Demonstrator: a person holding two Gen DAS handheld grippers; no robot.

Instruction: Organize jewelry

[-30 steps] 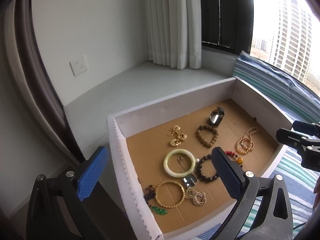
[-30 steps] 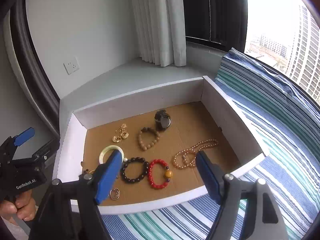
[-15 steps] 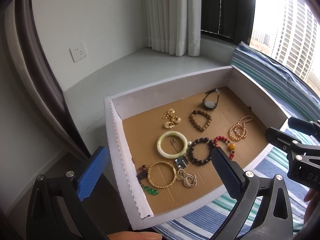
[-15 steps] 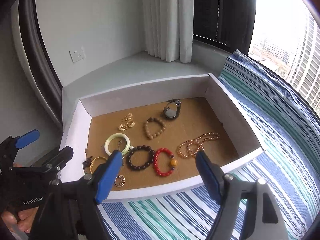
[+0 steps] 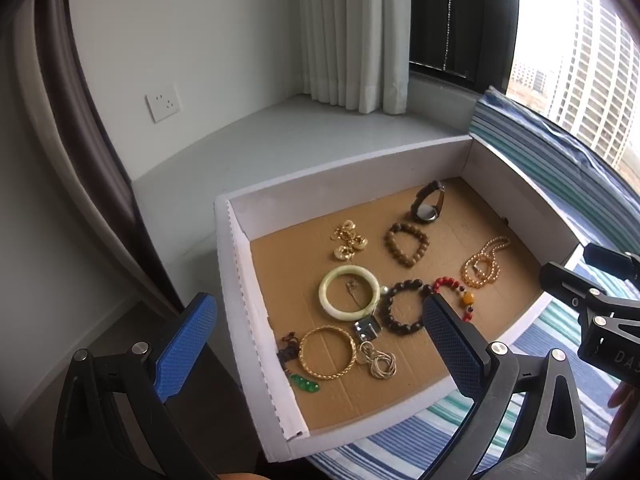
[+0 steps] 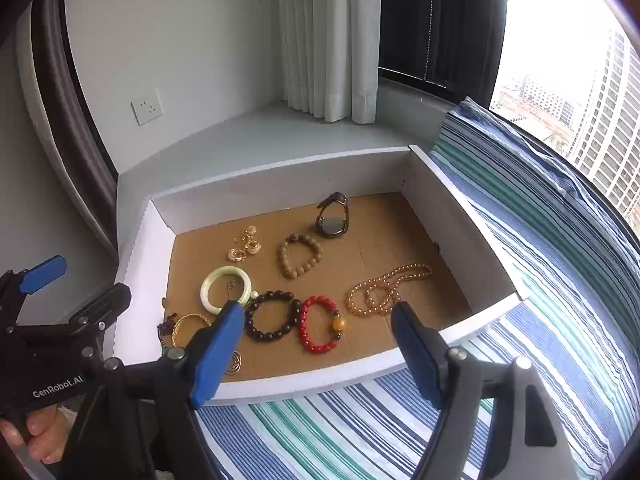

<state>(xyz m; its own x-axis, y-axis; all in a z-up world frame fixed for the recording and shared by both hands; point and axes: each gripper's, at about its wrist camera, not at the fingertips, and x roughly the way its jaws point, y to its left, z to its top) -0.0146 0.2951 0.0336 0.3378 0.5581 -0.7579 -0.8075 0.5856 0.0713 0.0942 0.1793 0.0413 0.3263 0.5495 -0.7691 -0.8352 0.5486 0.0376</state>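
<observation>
A shallow white box with a cardboard floor holds loose jewelry. In it lie a jade bangle, a dark bead bracelet, a red bead bracelet, a brown bead bracelet, a watch, a pearl necklace, a gold bangle and gold earrings. My left gripper hovers open over the box's near left part. My right gripper hovers open above the front edge. Neither holds anything.
The box rests on a striped blue and green cloth, beside a grey window ledge. A white curtain hangs behind. Silver rings and a green pendant lie near the box's front left corner. A hand grips the left tool.
The box sits slightly higher and farther off in both views as the cameras tilted a little. No jewelry has moved and both grippers have stayed open.
</observation>
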